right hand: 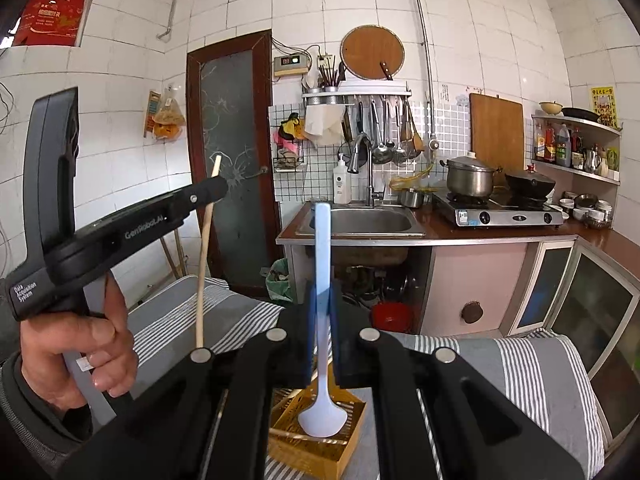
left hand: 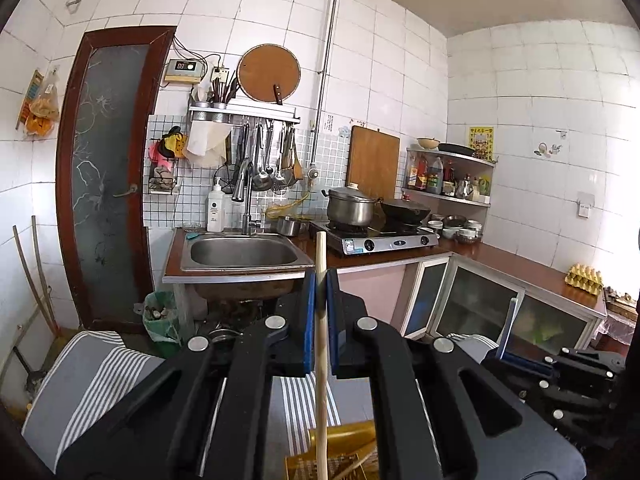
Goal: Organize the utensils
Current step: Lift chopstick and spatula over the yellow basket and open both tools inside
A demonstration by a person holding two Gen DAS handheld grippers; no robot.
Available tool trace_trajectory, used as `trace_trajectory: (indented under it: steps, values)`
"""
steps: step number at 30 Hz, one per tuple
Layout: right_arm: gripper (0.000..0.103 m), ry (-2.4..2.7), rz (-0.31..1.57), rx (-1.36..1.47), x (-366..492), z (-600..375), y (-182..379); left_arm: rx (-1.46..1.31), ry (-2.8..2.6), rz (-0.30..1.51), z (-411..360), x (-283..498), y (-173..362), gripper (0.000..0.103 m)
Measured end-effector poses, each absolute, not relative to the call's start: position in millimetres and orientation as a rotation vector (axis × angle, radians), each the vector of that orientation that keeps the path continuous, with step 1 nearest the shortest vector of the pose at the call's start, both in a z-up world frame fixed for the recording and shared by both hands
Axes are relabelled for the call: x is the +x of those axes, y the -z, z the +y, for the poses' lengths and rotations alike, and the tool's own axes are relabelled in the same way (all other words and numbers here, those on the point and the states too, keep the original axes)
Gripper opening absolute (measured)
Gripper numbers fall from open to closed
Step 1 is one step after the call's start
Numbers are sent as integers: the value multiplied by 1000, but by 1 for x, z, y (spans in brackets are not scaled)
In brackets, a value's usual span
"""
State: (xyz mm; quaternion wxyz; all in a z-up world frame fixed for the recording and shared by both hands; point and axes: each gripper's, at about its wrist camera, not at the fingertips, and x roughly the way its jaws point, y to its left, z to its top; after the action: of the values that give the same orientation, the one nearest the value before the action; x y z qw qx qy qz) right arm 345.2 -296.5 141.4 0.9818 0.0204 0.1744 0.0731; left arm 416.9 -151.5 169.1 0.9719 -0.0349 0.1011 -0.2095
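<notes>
My left gripper (left hand: pixel 321 292) is shut on a pale wooden chopstick (left hand: pixel 320 344) that stands almost upright, its top above the jaws and its lower end over a yellow basket (left hand: pixel 340 444). In the right wrist view the same left gripper (right hand: pixel 218 194) shows at the left, held by a hand (right hand: pixel 76 352), with the chopstick (right hand: pixel 206 248) slanting down from it. My right gripper (right hand: pixel 323 304) is shut on the handle of a light blue spoon (right hand: pixel 322 280), whose bowl hangs just above the yellow basket (right hand: pixel 320 440). Another chopstick (right hand: pixel 304 436) lies in the basket.
A grey striped cloth (right hand: pixel 520 372) covers the surface under the basket. Ahead stand a steel sink (right hand: pixel 364 220), a gas stove (right hand: pixel 504 212) with a pot (right hand: pixel 470 176) and a wok, a utensil rack (right hand: pixel 360 96) on the wall, and a dark door (right hand: pixel 236 152).
</notes>
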Motion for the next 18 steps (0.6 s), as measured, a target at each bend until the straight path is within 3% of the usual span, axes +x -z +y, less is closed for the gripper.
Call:
trace_trajectory:
  steps: [11,13,14,18]
  values:
    - [8,-155,444,25,367,-291,-96,-42,421,286,-160,440,-114,7]
    - [24,-155,433,40,360,-293,-98,-47,423,312,-155,439,-108,30]
    - [41,-151,420,52,356,-296,-101,-51,415,312,-151,436,-107,33]
    - [44,-119,372,76,324,-314,-117,-74,362,312,-122,415,-114,34]
